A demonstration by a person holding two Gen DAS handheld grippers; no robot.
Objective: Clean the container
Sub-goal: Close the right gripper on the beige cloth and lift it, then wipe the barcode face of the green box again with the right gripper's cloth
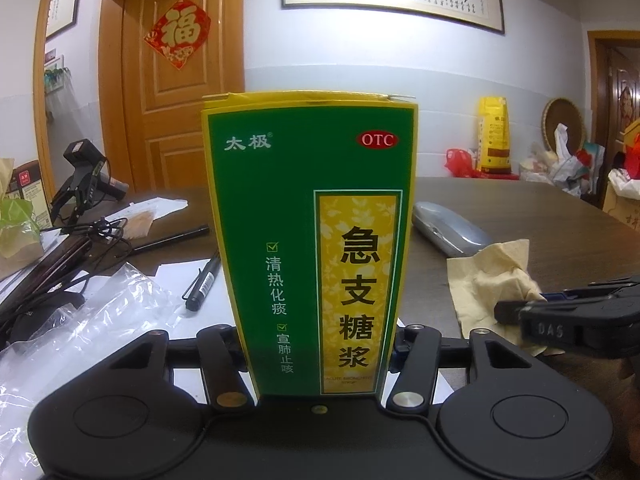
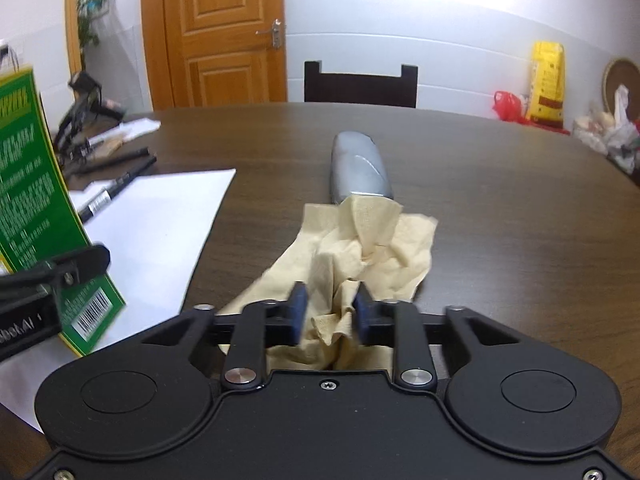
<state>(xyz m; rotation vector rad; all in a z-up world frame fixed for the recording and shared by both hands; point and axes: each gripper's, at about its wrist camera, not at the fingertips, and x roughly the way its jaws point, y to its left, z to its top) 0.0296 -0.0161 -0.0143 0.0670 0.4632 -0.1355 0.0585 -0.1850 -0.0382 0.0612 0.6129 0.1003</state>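
Left wrist view: left gripper [image 1: 320, 344] fingers clamp the box [image 1: 312, 240] upright over the desk [image 1: 520, 208]. Right gripper [image 2: 330, 316] fingers pinch the tissue [image 2: 360, 240], lying beside the box. Wiping appears not yet begun.

Even indoor light, slightly dim. Heavy fisheye bending with dark vignette corners. Soft sheen on dark wooden tabletop [image 2: 500, 208] beyond tongs. Right view's left edge blurred.

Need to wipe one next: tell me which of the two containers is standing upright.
The green medicine box, upright in the left gripper. The grey case lies flat on the table, beyond the tissue.
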